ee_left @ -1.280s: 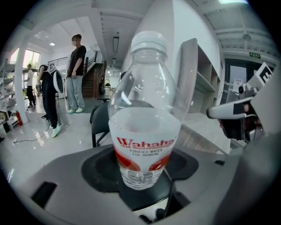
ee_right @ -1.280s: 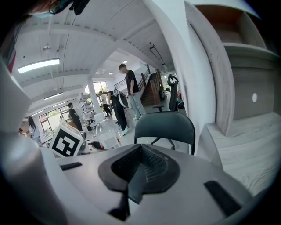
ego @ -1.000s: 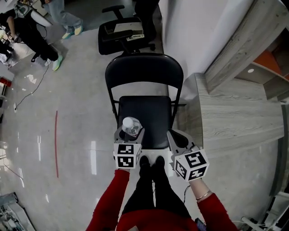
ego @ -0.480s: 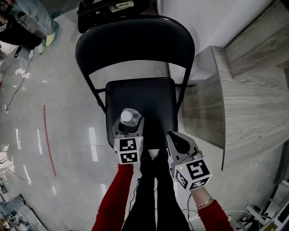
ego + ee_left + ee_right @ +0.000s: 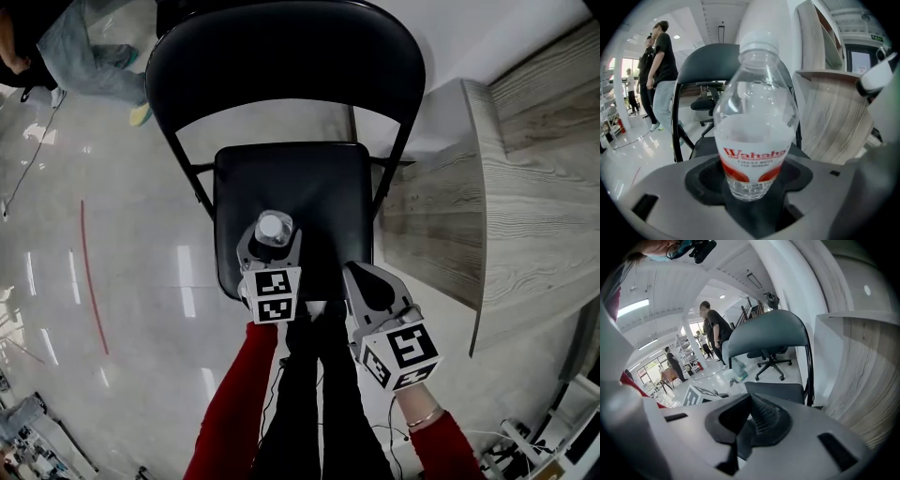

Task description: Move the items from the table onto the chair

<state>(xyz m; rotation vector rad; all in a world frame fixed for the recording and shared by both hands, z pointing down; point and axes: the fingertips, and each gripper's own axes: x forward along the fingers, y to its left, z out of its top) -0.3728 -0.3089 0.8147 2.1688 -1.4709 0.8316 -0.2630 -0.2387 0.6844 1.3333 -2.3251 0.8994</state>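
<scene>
since the earlier frame the chair [image 5: 319, 183] has drawn closer and the bottle [image 5: 274, 228] now sits over the seat's front left part, no longer at its edge. left gripper [image 5: 272, 249] is clamped on the upright bottle, jaws just opening. right gripper [image 5: 368, 284] hangs closed and empty by the seat's front right corner. judgement: the seat lies straight below, so the left lowers. the head view shows only the cap; the left gripper view shows the base gripped, but neither shows the gap to the seat.
</scene>
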